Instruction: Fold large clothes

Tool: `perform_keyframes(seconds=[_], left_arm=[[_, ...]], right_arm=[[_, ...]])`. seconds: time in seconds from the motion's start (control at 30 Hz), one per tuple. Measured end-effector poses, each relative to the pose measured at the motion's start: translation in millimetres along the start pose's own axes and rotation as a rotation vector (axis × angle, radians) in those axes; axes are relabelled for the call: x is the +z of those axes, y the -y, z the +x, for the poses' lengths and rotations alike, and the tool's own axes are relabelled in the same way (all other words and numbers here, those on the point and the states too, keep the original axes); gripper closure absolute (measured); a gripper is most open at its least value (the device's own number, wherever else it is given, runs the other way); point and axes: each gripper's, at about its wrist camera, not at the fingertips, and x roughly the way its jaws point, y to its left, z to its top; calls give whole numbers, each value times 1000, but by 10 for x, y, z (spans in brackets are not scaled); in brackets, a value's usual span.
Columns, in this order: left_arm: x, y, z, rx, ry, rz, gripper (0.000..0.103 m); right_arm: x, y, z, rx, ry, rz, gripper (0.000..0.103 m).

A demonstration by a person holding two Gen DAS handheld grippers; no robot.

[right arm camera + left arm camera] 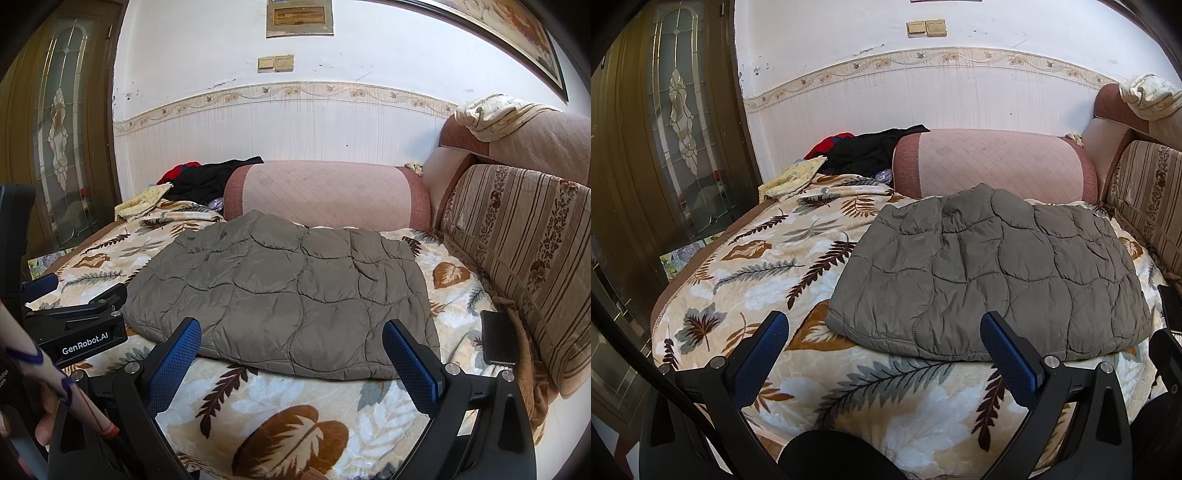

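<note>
— Where was the jacket, and which way did it run?

— One grey quilted jacket [288, 295] lay folded flat on the leaf-patterned blanket [295, 413], toward the sofa's back-cushion side and closer to its front edge than to the far armrest. Its long axis ran side to side, parallel to the front edge. One narrower part rose toward the pink bolster [325, 195] at the far end; I could not tell whether that was a collar or a hem.

— And the grippers?

— Two. The left gripper [884, 332] hovered over the blanket's front edge, fingers wide apart, holding nothing; its right finger [1008, 350] overlapped the jacket's near-left part in view. The right gripper [291, 339] hung before the jacket's near edge, fingers likewise spread and empty.

— What else was there?

— One striped back cushion [517, 258] along the right side, one dark phone-like slab [498, 338] on the blanket just beside the jacket's right corner, one heap of black and red clothes [210, 177] at the far-left corner with a yellow cloth [144, 203] beside it, and two wall switches [277, 63].
</note>
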Motion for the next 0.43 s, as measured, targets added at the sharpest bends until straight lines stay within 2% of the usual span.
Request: perform_keyframes(seconds=[0.27, 0.43], left_arm=[[8, 3, -16, 6, 5, 0, 0], [6, 14, -79, 51, 30, 12, 0]], right_arm=[[-4, 6, -4, 0, 1, -1, 2], [17, 35, -55, 2, 22, 5, 2]])
